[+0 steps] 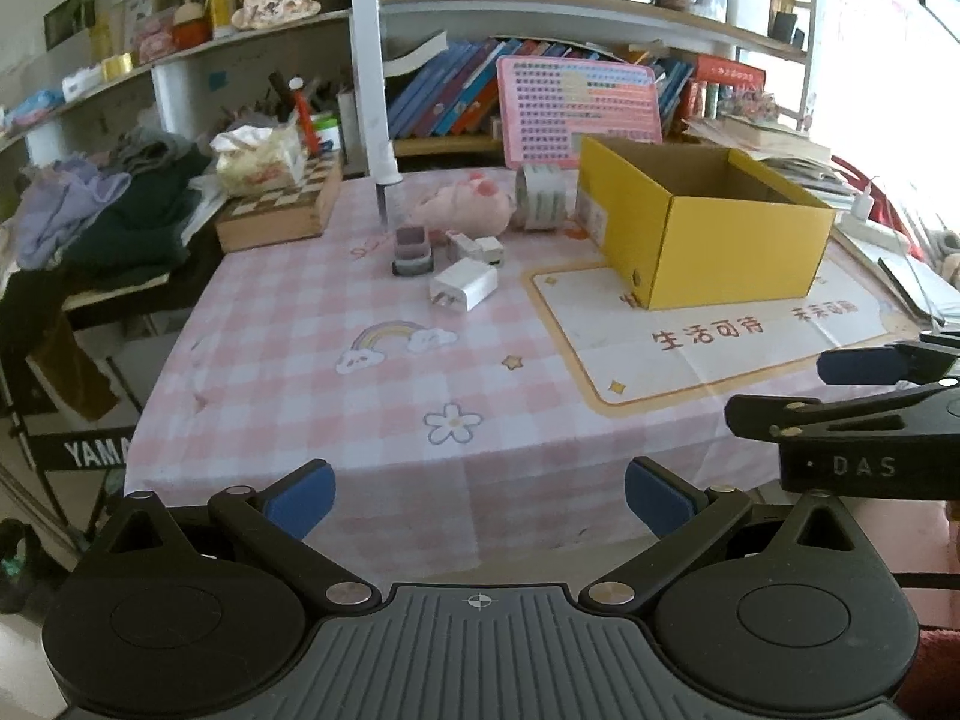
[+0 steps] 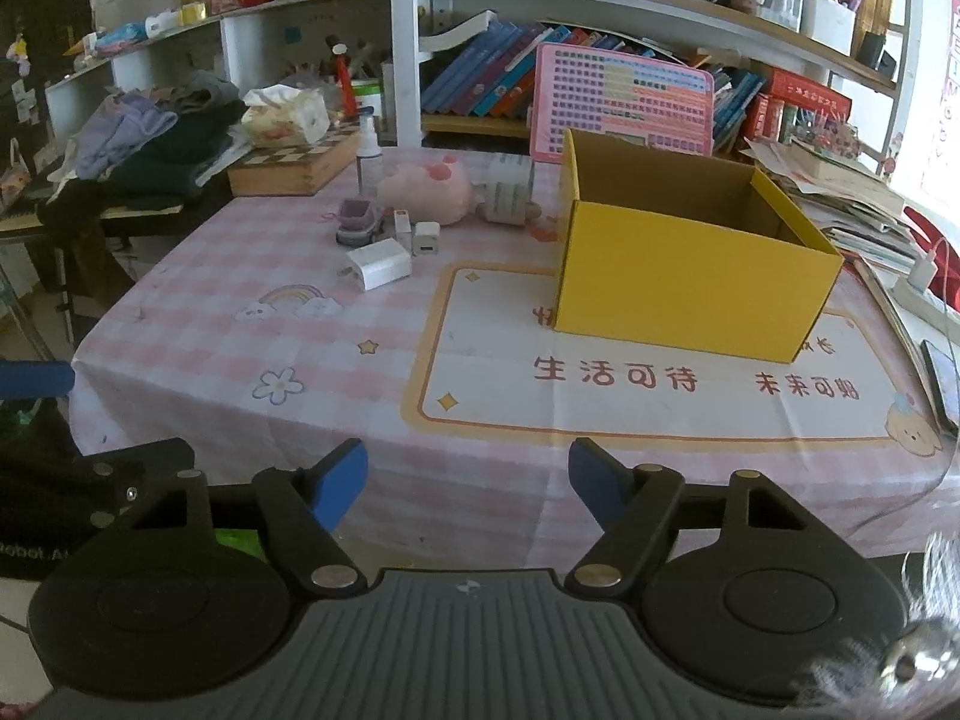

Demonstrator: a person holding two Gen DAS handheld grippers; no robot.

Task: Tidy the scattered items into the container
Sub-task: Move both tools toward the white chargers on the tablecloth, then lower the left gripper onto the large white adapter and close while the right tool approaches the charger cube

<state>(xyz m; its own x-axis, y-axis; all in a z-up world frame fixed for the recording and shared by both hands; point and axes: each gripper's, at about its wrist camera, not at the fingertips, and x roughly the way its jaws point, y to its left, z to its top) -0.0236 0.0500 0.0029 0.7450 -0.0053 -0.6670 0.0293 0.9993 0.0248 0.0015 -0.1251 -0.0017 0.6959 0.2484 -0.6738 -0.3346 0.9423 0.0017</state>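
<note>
An open yellow cardboard box (image 1: pixel 714 240) (image 2: pixel 690 276) stands on the right half of the table. Left of it lie scattered items: a white charger (image 1: pixel 465 288) (image 2: pixel 379 264), smaller white plugs (image 1: pixel 477 249) (image 2: pixel 420 235), a small grey-and-purple container (image 1: pixel 412 252) (image 2: pixel 358 219), a pink plush toy (image 1: pixel 462 207) (image 2: pixel 429 189), a roll of tape (image 1: pixel 540 195) (image 2: pixel 509 192) and a spray bottle (image 2: pixel 367 150). My left gripper (image 1: pixel 480 501) hangs open over the table's near edge, nothing between its blue pads. My right gripper (image 2: pixel 468 483) is open and empty too, well short of the items.
A checkered wooden box (image 1: pixel 279 210) with a tissue pack and a heap of clothes (image 1: pixel 114 210) sit at the far left. Bookshelves and a pink board (image 1: pixel 579 105) line the back. Papers, a phone and a power strip crowd the right edge. A white pole (image 1: pixel 372 60) rises behind the items.
</note>
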